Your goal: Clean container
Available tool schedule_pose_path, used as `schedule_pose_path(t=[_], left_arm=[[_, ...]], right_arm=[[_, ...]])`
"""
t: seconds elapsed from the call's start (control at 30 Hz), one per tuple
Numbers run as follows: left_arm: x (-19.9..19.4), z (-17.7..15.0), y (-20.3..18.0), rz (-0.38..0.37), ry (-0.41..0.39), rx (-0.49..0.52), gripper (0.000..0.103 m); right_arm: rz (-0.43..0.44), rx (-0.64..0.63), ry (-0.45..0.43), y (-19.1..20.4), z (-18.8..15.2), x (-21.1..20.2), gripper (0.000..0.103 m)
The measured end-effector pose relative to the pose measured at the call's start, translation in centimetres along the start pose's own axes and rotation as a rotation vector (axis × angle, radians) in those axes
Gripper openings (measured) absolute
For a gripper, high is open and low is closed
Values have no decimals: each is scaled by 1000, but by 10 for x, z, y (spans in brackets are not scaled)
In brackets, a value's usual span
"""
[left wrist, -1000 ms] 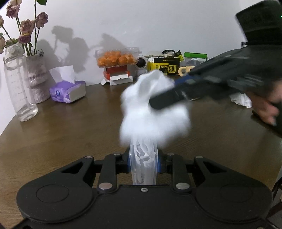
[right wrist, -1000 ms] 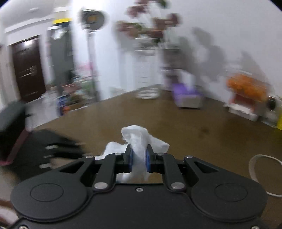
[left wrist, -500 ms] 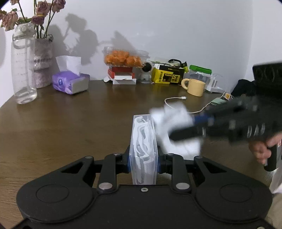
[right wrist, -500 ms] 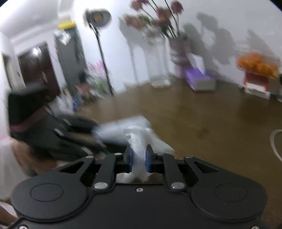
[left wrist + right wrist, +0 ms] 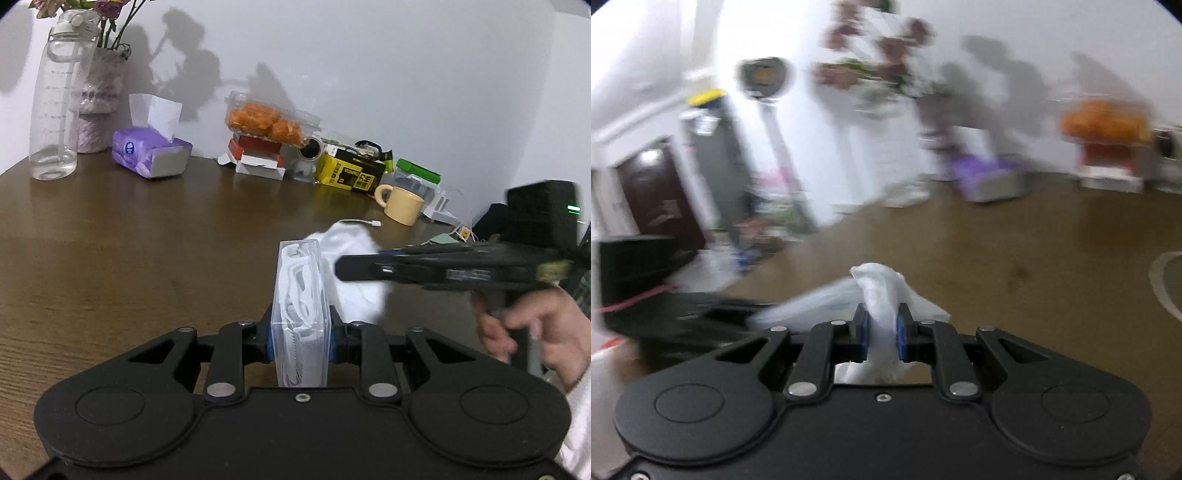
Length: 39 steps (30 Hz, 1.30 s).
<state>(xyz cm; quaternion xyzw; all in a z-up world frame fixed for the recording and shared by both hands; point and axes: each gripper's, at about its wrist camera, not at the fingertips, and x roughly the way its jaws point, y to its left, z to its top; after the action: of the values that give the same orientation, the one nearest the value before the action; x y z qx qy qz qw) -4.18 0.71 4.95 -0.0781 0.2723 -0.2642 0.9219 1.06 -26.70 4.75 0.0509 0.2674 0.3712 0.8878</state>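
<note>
At the far left of the brown table (image 5: pixel 110 236), a tall clear water bottle (image 5: pixel 55 110) is seen, and a vase of flowers (image 5: pixel 101 99) is set just behind it. A purple tissue box (image 5: pixel 151 153) is found next, near the wall. Further along, a clear box of orange fruit (image 5: pixel 271 120) is stacked on a red and white box (image 5: pixel 258 157) (a yellow box (image 5: pixel 349 173) and a cream mug (image 5: pixel 402 203) are lined up after it). In the middle, the small clear container (image 5: pixel 301 310) is held upright, on its thin edge, above the table; it is pinched between the fingers of the left gripper (image 5: pixel 301 338), and white things are packed inside it. The white tissue (image 5: pixel 354 273) is pressed against the container's right side. The tissue is squeezed tight in the right gripper (image 5: pixel 881 330), which is held by a hand (image 5: pixel 532 325) at the right edge. The right wrist view is blurred.
</note>
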Motion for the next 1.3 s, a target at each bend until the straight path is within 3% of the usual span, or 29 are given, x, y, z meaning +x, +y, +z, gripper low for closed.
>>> schedule_pose_path(t=[0.07,0.13,0.23,0.3,0.43,0.53,0.63,0.8,0.93,1.03,1.13,1.23,1.3], left_arm=[[-1,-4,-6,-16,10,20,25],[-1,-9,-11,-38,20,38,25],[-4,-11,-14,-43,13,42,25],[-8,-7,-8,-36,-12,12,25],[-10,8,11,-6,-73,-108,25],[0,18,24,36,-91,-231,25],[12,21,28,45,-94,-339,25],[20,16,38,51,-89,-478,25],[7,13,51,47,-103,-512,25],[-2,12,62,-10,-111,-565,25],[-7,9,67,-79,-106,-614,25],[-6,6,68,-100,-104,-651,25],[-3,7,71,-90,-103,-660,25]], right_arm=[[-32,12,23,-7,0,8,15],[87,44,0,-8,5,10,15],[114,51,-19,-8,13,9,16],[116,75,16,-12,12,12,16],[109,113,128,-19,-10,19,16],[175,106,141,-1,-31,4,16],[232,84,114,28,-40,-3,16],[308,184,18,59,-44,10,16],[249,240,-16,55,-45,13,16],[183,292,9,33,-54,14,16],[94,375,-30,11,-55,12,16],[105,448,-115,-1,-50,6,16],[153,439,-99,2,-48,7,16]])
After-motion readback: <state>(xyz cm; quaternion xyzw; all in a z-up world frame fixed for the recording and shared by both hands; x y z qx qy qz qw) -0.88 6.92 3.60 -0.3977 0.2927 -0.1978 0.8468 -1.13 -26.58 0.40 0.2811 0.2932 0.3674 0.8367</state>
